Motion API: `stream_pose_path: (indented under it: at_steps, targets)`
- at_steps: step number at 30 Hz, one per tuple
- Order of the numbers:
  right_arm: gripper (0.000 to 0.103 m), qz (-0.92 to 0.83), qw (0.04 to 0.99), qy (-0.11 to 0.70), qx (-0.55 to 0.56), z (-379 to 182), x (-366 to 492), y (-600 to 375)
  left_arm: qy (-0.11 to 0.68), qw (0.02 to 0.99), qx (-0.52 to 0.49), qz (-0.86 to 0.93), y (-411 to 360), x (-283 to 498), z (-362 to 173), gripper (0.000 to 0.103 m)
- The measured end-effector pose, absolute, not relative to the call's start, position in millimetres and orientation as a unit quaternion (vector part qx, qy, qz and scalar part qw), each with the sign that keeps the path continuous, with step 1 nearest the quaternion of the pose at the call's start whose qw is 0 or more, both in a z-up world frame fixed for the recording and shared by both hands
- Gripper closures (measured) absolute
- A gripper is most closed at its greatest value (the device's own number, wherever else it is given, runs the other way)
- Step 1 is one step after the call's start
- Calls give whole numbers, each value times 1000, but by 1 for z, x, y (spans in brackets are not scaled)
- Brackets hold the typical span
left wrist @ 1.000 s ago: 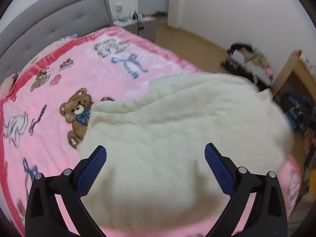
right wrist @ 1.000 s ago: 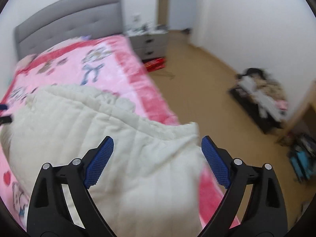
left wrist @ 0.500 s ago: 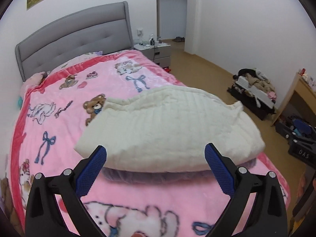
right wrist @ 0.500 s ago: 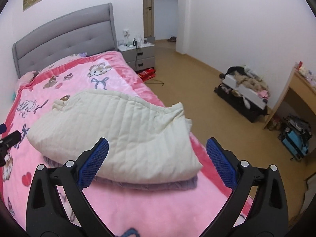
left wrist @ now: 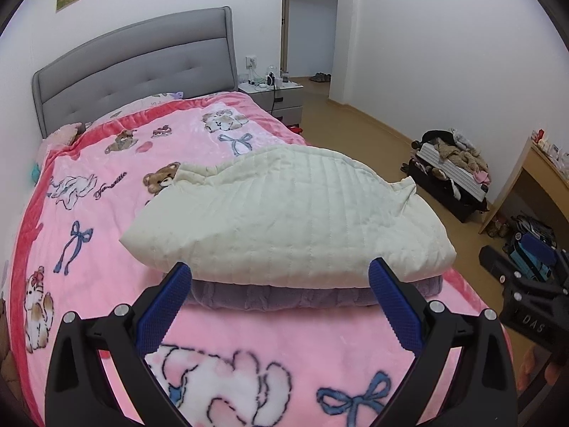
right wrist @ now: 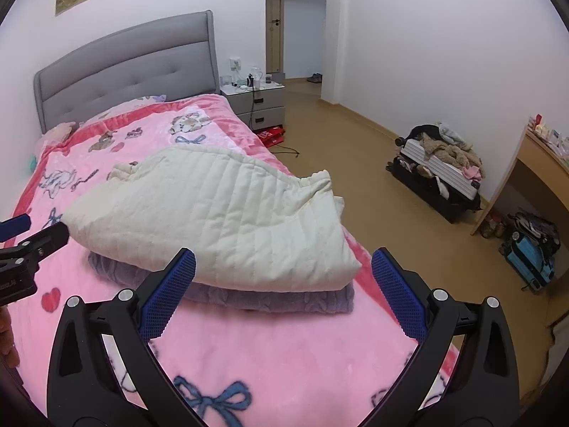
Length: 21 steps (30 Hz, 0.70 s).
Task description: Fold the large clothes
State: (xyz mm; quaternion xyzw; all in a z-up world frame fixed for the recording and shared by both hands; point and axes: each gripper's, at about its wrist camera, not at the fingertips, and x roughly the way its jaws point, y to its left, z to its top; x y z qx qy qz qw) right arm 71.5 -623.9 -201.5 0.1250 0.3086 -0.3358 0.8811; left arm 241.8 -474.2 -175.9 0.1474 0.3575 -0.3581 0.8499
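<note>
A cream quilted garment [left wrist: 284, 220] lies folded on the pink cartoon blanket [left wrist: 106, 185] of the bed, with its purple layer [left wrist: 284, 293] showing underneath along the near edge. It also shows in the right wrist view [right wrist: 220, 220], purple layer [right wrist: 277, 299] below. My left gripper [left wrist: 281, 306] is open and empty, held back from the garment's near edge. My right gripper [right wrist: 282, 295] is open and empty, also short of the near edge. The left gripper shows at the left edge of the right wrist view [right wrist: 21, 245].
A grey headboard [left wrist: 142, 71] stands at the far end of the bed. A nightstand [right wrist: 254, 101] is at the bed's right. On the wooden floor lie an open suitcase with clothes [right wrist: 441, 170], a blue suitcase [right wrist: 530, 256] and a wooden desk [right wrist: 533, 163].
Both grippers have pulled back and up from the garment, which now lies folded on the bed, farther from both cameras.
</note>
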Motion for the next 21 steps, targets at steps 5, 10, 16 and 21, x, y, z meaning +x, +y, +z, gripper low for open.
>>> stream_pose_path:
  at_steps: [5,10,16,21]
  targets:
    - [8,-336,881,310,121,-201,71,-617,352,851,153,-358,-472,236,-173,5]
    - [8,-335,883,307,117,-197,73,-616,349,853,153,-356,-471,237,-170,5]
    - [8,-334,886,304,109,-192,74,-613,349,854,155,-353,-471,239,-168,5]
    - [8,-331,886,304,111,-191,75,-611,347,856,162,-348,-472,240,-167,5]
